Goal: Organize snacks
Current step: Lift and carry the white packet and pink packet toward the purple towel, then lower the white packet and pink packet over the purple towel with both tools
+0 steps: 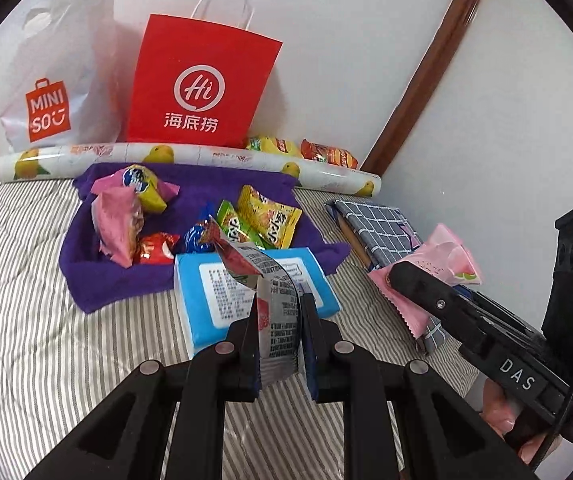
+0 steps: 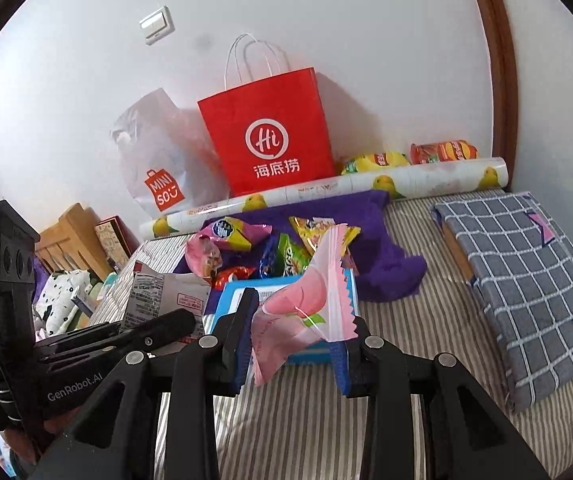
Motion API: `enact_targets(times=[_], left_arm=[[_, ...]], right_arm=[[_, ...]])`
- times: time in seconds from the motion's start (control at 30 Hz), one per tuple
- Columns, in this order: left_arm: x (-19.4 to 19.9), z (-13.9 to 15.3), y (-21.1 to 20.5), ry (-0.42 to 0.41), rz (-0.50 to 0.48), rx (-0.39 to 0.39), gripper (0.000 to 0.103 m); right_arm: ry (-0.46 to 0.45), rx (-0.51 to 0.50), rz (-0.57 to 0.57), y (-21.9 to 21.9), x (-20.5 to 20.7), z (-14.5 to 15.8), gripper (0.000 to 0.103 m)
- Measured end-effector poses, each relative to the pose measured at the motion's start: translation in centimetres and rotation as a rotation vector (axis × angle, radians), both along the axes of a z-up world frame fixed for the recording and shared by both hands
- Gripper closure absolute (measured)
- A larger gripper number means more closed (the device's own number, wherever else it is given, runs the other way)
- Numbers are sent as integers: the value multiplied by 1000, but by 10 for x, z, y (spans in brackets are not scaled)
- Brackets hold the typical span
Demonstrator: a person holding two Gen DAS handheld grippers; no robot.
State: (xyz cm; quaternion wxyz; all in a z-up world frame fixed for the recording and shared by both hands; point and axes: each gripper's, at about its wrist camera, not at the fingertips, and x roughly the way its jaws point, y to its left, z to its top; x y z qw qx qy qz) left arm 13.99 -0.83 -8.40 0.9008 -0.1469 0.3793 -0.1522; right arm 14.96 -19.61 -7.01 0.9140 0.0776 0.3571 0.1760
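Note:
My left gripper (image 1: pixel 280 306) is shut on a white snack packet (image 1: pixel 274 276) with printed text and a red corner, held above a blue box (image 1: pixel 206 292) on the striped bedding. My right gripper (image 2: pixel 298 316) is shut on a pink peach-print packet (image 2: pixel 306 308), lifted off the bed; in the left wrist view this packet (image 1: pixel 450 260) shows at the right. A pile of snack packets (image 1: pixel 254 220) lies on a purple cloth (image 1: pixel 206 192). The left gripper (image 2: pixel 174 322) with its white packet (image 2: pixel 158 300) appears at the left of the right wrist view.
A red paper bag (image 1: pixel 202 84) and a white plastic bag (image 1: pixel 54 80) stand against the wall behind a lemon-print roll (image 1: pixel 190 156). Two more snacks (image 1: pixel 310 150) lie behind the roll. A checked grey cloth bundle (image 2: pixel 526 280) lies at the right. The bed's left edge drops to clutter (image 2: pixel 66 296).

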Motion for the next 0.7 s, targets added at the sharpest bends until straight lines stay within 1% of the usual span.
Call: enact_targets(times=[0.3, 0.7], left_arm=[[28, 2, 4, 22, -6, -7, 88], [51, 7, 15, 21, 5, 14, 88]], right_arm=[[-13, 2, 17, 7, 27, 3, 70], [-15, -4, 47, 23, 57, 0, 70]])
